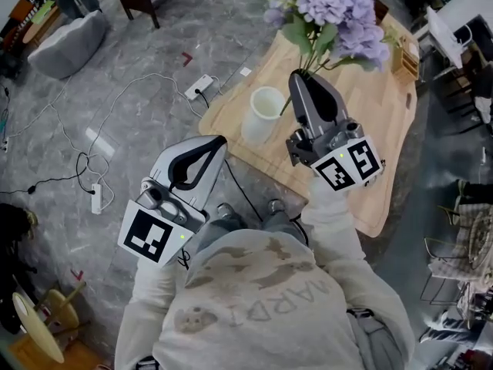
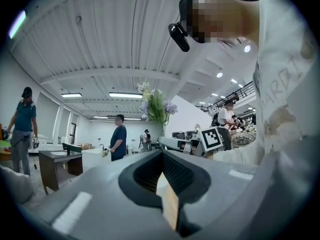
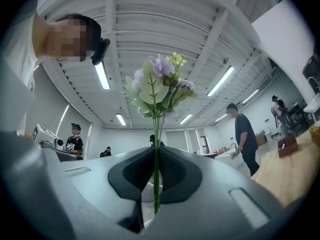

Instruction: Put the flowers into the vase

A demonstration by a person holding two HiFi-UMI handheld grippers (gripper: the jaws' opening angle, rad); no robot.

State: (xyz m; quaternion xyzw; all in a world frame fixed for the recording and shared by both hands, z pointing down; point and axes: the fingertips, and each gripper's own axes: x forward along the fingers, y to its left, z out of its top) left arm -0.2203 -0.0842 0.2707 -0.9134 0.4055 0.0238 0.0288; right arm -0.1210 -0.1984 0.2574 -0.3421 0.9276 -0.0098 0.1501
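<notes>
A bunch of purple and white flowers (image 1: 339, 14) with green leaves rises above the light wooden table (image 1: 377, 137). My right gripper (image 1: 302, 79) is shut on its thin green stems; in the right gripper view the stems (image 3: 156, 149) run up between the jaws to the blooms (image 3: 157, 81). A white vase (image 1: 264, 114) stands upright near the table's left edge, just left of the right gripper. My left gripper (image 1: 218, 142) hangs off the table's near-left corner, shut with nothing in it. In the left gripper view the left gripper (image 2: 162, 159) points toward the flowers (image 2: 155, 104).
A small wooden box (image 1: 406, 56) sits at the table's far right edge. Cables and power strips (image 1: 202, 87) lie on the grey stone floor at left, by a grey beanbag (image 1: 69, 41). Chairs stand at the right. Several people (image 2: 119, 136) stand further off.
</notes>
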